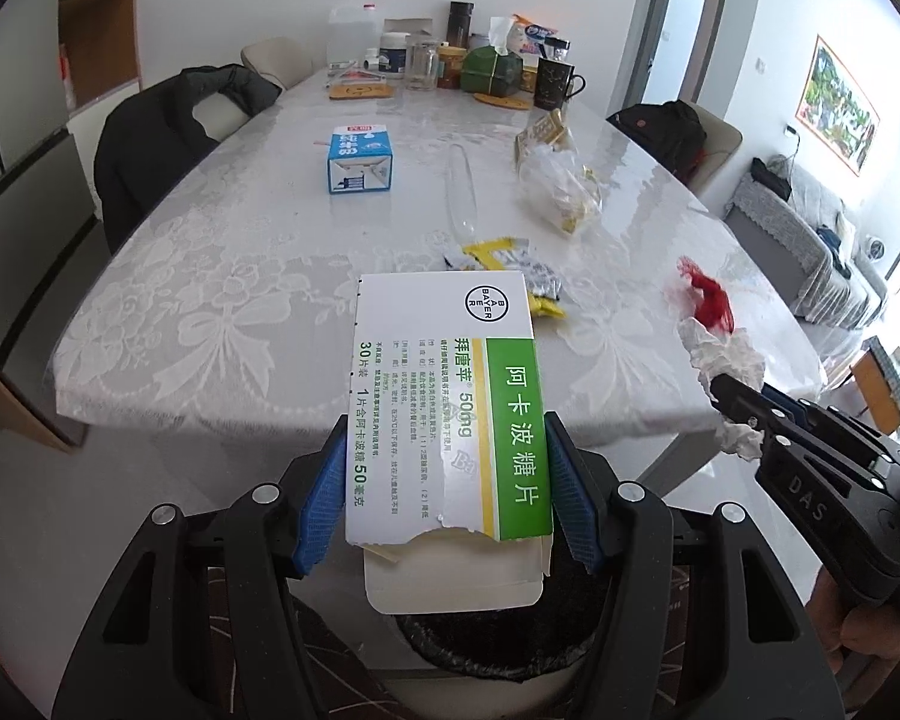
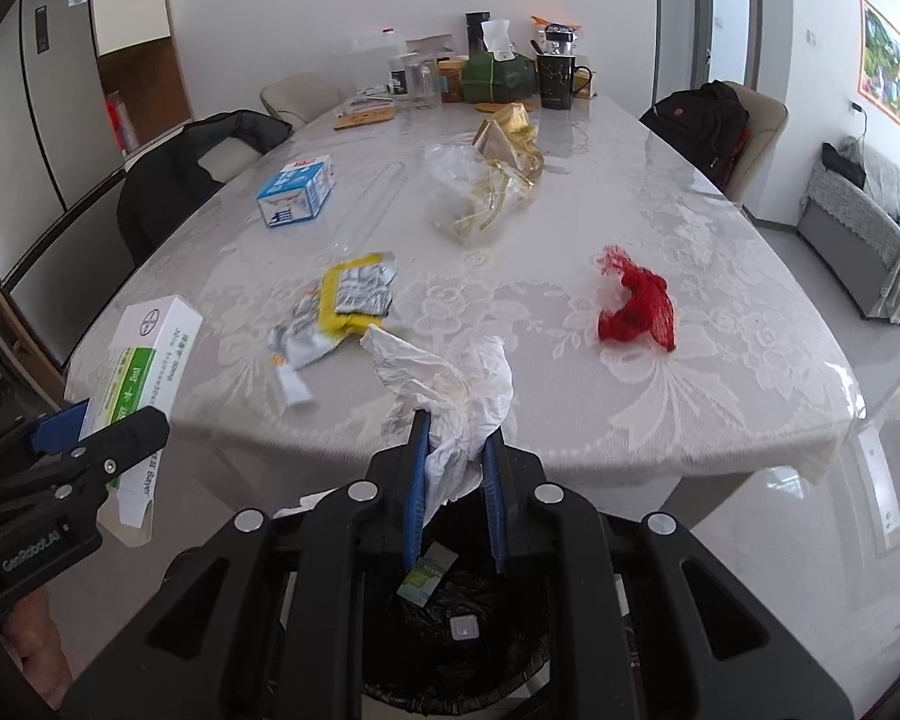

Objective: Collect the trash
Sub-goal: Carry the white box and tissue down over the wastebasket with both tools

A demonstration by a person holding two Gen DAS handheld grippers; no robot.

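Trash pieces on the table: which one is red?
The crumpled red mesh net, lying alone near the table's right edge; the yellow wrapper and blue carton lie further left.

Tissue pinched over the bin
My right gripper (image 2: 455,450) clamps the crumpled white tissue (image 2: 450,384) above the black-lined bin (image 2: 450,648); my left gripper (image 2: 108,438) grips the medicine box (image 2: 150,348)

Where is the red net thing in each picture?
Left wrist view: the red net lies on the table at the right, just above the right gripper's white tissue.
Right wrist view: the red net lies right of centre, alone on the lace cloth.
Shared landmark: the blue and white carton.
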